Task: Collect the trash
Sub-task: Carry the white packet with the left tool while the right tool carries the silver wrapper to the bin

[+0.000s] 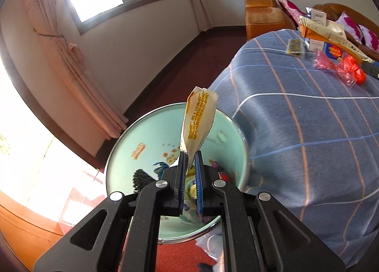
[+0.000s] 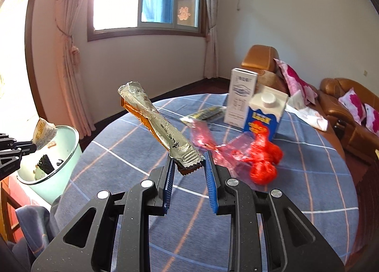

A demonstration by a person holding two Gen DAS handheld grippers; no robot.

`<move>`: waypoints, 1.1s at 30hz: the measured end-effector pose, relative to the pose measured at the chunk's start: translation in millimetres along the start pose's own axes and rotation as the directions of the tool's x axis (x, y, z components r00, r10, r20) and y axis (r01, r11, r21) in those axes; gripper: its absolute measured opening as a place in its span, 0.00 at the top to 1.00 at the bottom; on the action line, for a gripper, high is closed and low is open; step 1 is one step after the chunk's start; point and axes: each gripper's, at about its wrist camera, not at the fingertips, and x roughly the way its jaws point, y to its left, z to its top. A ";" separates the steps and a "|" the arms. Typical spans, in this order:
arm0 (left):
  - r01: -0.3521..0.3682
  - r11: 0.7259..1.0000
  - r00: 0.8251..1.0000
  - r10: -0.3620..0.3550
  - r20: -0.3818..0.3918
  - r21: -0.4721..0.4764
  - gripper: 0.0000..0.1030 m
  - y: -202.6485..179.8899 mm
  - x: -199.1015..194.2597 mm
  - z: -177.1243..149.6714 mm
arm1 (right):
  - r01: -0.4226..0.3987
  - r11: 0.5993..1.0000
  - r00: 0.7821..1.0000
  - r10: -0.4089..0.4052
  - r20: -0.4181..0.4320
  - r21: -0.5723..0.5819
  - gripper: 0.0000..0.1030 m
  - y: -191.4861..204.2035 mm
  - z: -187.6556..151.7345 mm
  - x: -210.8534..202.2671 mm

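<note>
Jaws of the left gripper (image 1: 189, 165) pinch a wrapper (image 1: 199, 115) over the basin (image 1: 123, 144); the right gripper (image 2: 189, 165) clamps a foil pack (image 2: 156, 125).

Wrapper (image 1: 199, 115) print — Chinese, unreadable

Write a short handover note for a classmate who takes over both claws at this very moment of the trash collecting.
Left claw: shut on a white paper wrapper, held above the mint bin.
Right claw: shut on a long silver wrapper, above the table, not yet at the bin.
Done: some trash already lies in the bin.
Left: drop both wrappers in; then the red plastic bag, blue carton, white box and dark sachet on the table.
</note>
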 end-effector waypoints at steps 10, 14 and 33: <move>-0.063 0.998 0.998 0.063 0.006 -0.010 0.93 29.3 -5.7 -11.8 | -0.078 0.993 0.997 0.080 0.014 -0.093 0.75 50.9 15.9 16.4; -0.101 0.995 0.995 0.101 0.001 -0.006 0.93 41.9 -5.8 -14.9 | -0.106 0.988 0.994 0.108 0.015 -0.111 0.75 70.3 22.7 20.3; -0.181 0.983 0.983 0.180 -0.025 -0.031 0.93 83.9 9.9 -25.0 | -0.169 0.960 0.986 0.167 -0.027 -0.222 0.75 138.9 31.3 46.1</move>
